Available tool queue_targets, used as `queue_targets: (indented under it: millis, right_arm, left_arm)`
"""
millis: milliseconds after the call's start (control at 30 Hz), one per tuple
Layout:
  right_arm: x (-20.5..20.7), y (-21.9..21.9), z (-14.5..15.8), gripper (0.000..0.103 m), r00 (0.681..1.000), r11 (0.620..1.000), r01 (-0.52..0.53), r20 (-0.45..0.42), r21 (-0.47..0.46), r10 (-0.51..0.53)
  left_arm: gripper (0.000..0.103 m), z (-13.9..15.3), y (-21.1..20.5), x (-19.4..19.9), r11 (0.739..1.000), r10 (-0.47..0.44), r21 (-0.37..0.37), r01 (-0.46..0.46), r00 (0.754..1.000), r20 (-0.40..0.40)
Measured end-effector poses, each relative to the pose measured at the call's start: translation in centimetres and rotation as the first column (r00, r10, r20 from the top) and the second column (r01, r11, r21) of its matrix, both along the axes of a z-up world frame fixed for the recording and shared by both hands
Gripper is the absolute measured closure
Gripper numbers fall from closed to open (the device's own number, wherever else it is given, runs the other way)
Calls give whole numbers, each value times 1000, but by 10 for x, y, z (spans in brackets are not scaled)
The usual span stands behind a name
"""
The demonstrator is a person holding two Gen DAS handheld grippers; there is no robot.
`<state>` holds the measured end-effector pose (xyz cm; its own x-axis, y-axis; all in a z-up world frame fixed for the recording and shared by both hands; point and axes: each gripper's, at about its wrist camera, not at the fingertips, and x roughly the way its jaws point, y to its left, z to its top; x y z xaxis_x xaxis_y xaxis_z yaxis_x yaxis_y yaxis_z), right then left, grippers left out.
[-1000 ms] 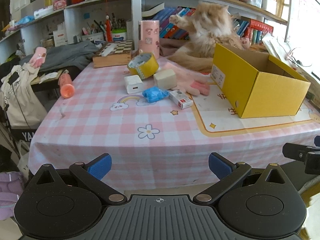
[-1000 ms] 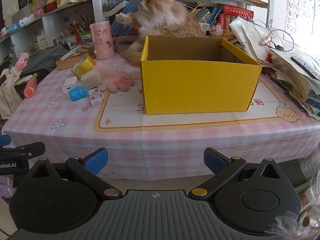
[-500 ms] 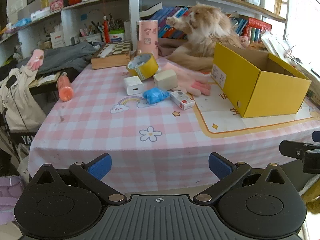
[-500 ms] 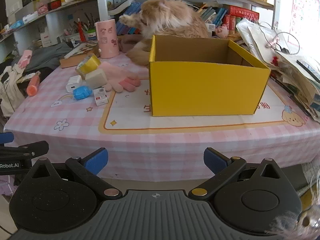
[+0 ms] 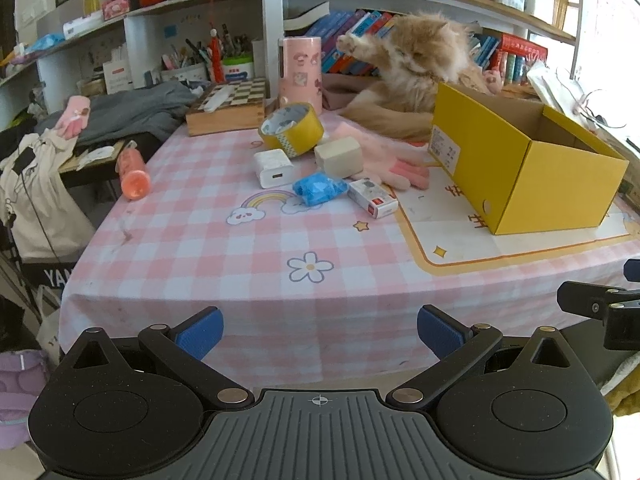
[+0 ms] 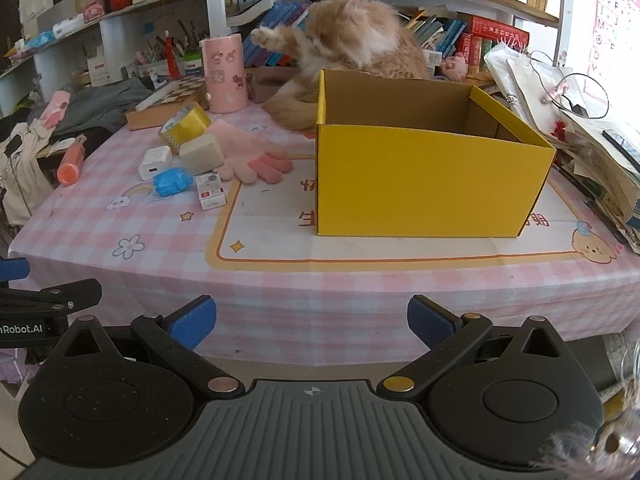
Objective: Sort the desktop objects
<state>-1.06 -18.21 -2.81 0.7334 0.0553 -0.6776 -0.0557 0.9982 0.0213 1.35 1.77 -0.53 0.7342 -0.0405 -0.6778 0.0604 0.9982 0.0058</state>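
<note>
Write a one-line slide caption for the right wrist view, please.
Open right tongs face an empty yellow box on the checked tablecloth.

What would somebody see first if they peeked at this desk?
Probably the fluffy orange cat at the back of the table, one paw raised toward the bookshelf. Right in front of it stands a big open yellow cardboard box. To the box's left lies a small pile of things: a yellow tape roll, a white charger and a pink glove.

Yellow box, pink-and-white checked tablecloth, yellow tape roll, blue packet, pink glove.
</note>
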Motion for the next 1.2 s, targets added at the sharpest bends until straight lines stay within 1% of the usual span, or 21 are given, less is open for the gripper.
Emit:
queue_targets:
  millis: [267,600,967,1100,1200]
  right_arm:
    - [3,7,-2,0,1000,1000,-18,-5,2,18]
    - [2,19,1,0,998,998,-60,10,-18,60]
    - [0,37,5,2,991,991,-132,20,-23,132]
    - [2,44,5,3,986,987,-163,21,-17,163]
    - [4,52,4,9,981,981,-194,21,-23,194]
  left_arm:
    - [0,-1,6,0,1000,4,-5,-4,1000,-1]
    - [0,2,13,-7,1000,14,2,-14,1000,20]
    - [0,2,25,-21,1000,28,-8,-28,1000,11]
    - [0,3,30,-27,999,37,-8,-37,999,22]
    - [0,3,33,-28,999,47,7,-47,998,37]
